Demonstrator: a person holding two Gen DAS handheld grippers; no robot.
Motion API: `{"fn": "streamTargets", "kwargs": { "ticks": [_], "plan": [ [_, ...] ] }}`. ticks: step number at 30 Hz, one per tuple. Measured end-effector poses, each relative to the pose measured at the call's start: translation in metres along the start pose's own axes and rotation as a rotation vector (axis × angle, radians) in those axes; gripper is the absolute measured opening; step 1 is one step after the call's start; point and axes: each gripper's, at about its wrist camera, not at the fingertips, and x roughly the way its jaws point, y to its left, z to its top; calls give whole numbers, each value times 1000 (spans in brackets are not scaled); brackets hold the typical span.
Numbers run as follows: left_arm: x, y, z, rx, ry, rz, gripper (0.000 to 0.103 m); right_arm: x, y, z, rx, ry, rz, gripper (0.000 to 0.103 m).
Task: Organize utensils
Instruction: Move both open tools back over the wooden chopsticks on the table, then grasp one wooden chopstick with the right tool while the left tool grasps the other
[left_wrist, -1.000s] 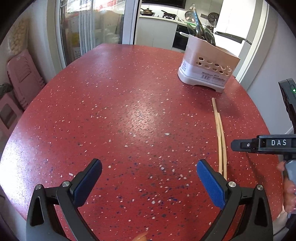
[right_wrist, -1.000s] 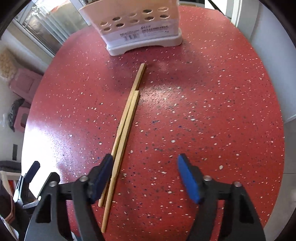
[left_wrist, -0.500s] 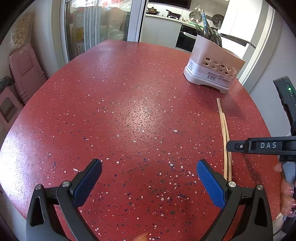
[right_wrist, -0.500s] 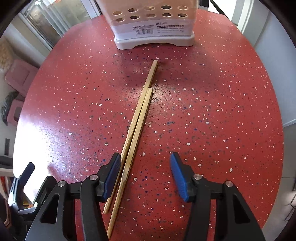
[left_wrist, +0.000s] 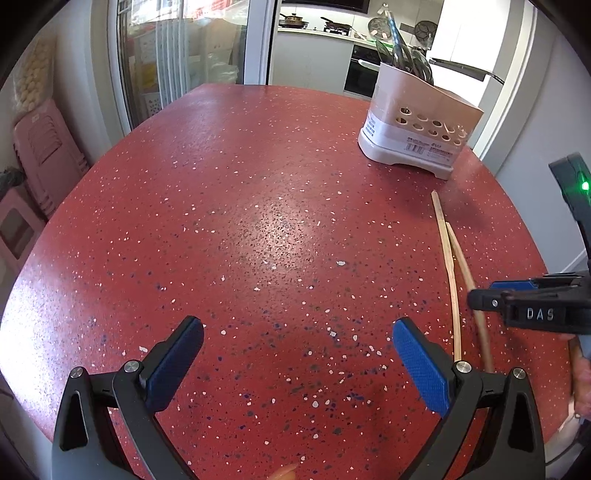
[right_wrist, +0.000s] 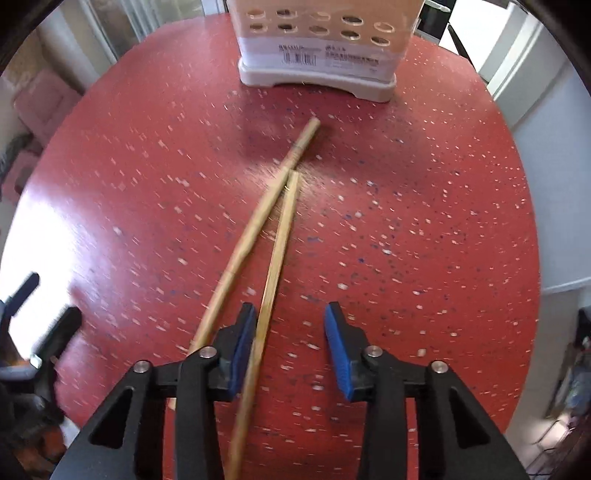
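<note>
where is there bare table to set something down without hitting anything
The red table is bare across its whole middle and window-side half, ahead of the open left gripper. It is crowded only along the other edge, where the utensil holder, the two chopsticks and the right gripper sit.

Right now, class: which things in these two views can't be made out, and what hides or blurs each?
- Holder: its top and contents are cut off by the right wrist view's upper edge.
- Chopsticks: their near ends are hidden under the right hand-held gripper; motion blur.
- Label on the holder: print too small in the left wrist view.
- Utensils in the holder: overlapping, types unclear.
</note>
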Motion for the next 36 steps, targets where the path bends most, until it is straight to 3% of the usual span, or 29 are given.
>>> {"fn": "streamTargets", "kwargs": {
  "ticks": [10,21,31,32,34,36],
  "plan": [
    [7,-10,5,27,28,21,103,2,-13,0,3,7,-2,42],
    [20,-28,11,65,84,-10,103,1,-26,-11,2,-12,-6,43],
    [27,-39,24,106,93,13,103,3,-24,-7,16,27,-4,41],
    [27,-40,26,110,93,12,103,3,-24,-6,14,28,-6,36],
    [28,-44,31,121,93,1,103,3,-27,-5,10,25,5,9],
    [29,-48,35,130,97,-6,103,3,-32,-5,14,21,15,7]
  ]
}}
